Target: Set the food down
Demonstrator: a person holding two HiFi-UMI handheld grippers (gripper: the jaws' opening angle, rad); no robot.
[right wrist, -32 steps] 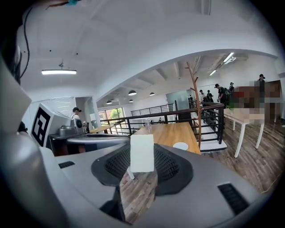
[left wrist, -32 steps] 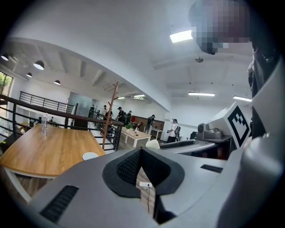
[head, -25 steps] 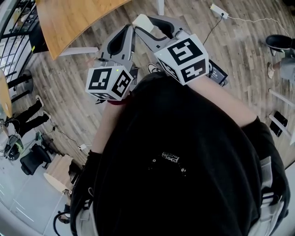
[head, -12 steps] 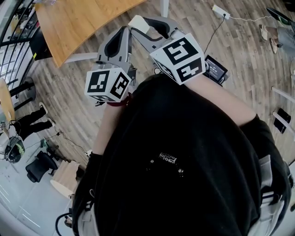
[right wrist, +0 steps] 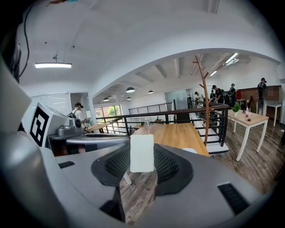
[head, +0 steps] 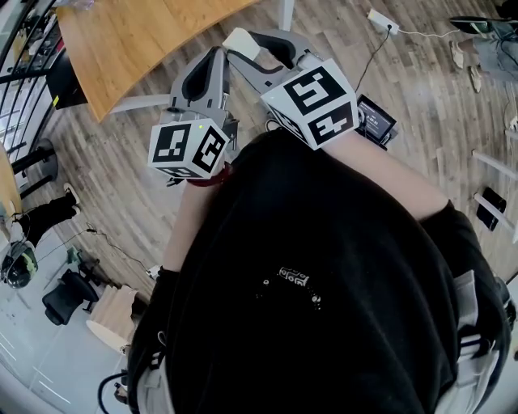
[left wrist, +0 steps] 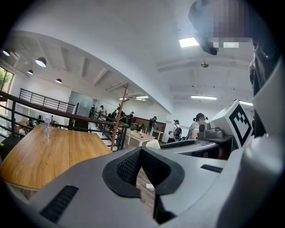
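The food is a pale, flat rectangular piece (right wrist: 142, 152), and a thin stick slants down from under it. My right gripper (right wrist: 142, 156) is shut on it and holds it upright between the black pads. In the head view the same piece (head: 240, 40) sticks out at the tip of the right gripper (head: 247, 47), raised in front of the person's chest above the wood floor. My left gripper (head: 215, 58) hangs close beside it on the left. Its jaws meet at the tips (left wrist: 140, 150) with nothing between them.
A curved wooden table (head: 137, 40) lies ahead to the left, with a clear bottle (left wrist: 46, 126) standing on it. On the plank floor are a white power strip (head: 380, 18) with its cable and a dark device (head: 374, 120). A black railing (right wrist: 187, 116) runs behind the table.
Both grippers stay raised in nearly the same place, with the food still gripped. The head view has drifted a little, so the floor and table have shifted slightly.
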